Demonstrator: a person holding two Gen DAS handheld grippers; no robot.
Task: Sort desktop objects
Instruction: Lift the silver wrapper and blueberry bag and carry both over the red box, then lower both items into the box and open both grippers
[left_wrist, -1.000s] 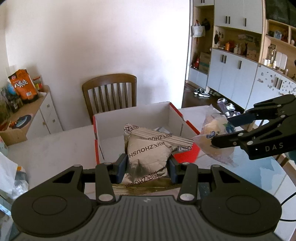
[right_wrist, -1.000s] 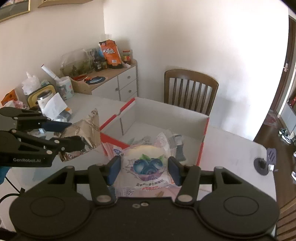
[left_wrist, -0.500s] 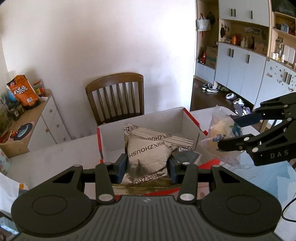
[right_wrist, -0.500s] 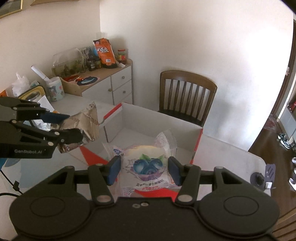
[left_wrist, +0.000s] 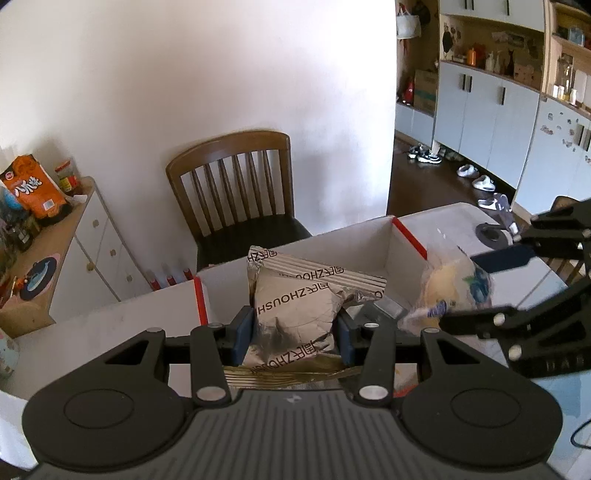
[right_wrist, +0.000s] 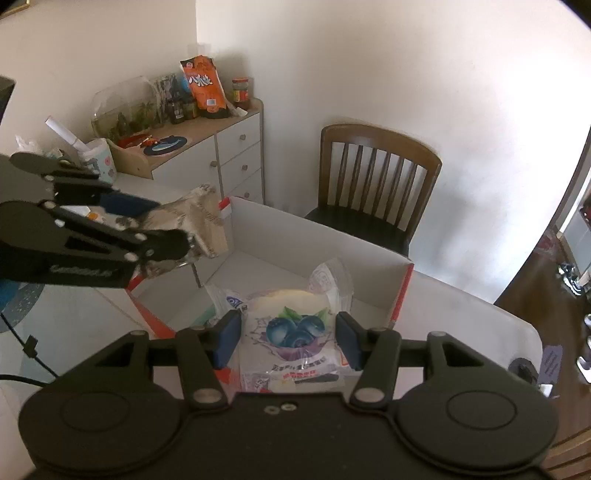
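Note:
My left gripper (left_wrist: 293, 334) is shut on a silver foil snack bag (left_wrist: 295, 310) printed with dark letters, held over the near left part of the white cardboard box (left_wrist: 354, 240) with red edges. My right gripper (right_wrist: 287, 338) is shut on a clear blueberry bread packet (right_wrist: 295, 328), held over the box (right_wrist: 325, 251). In the right wrist view the left gripper (right_wrist: 173, 240) and its foil bag (right_wrist: 195, 225) hang at the box's left rim. In the left wrist view the right gripper (left_wrist: 476, 288) and its packet (left_wrist: 454, 291) hang at the box's right side.
A wooden chair (left_wrist: 236, 184) stands behind the table (right_wrist: 461, 314). A white drawer cabinet (right_wrist: 221, 155) with an orange snack bag (right_wrist: 205, 86) and jars is at the left. A dark round object (left_wrist: 491, 232) lies on the table's far right. Cupboards (left_wrist: 487, 110) line the right wall.
Both grippers have moved up and forward over the box, each still holding its packet. The box interior now sits below the held items.

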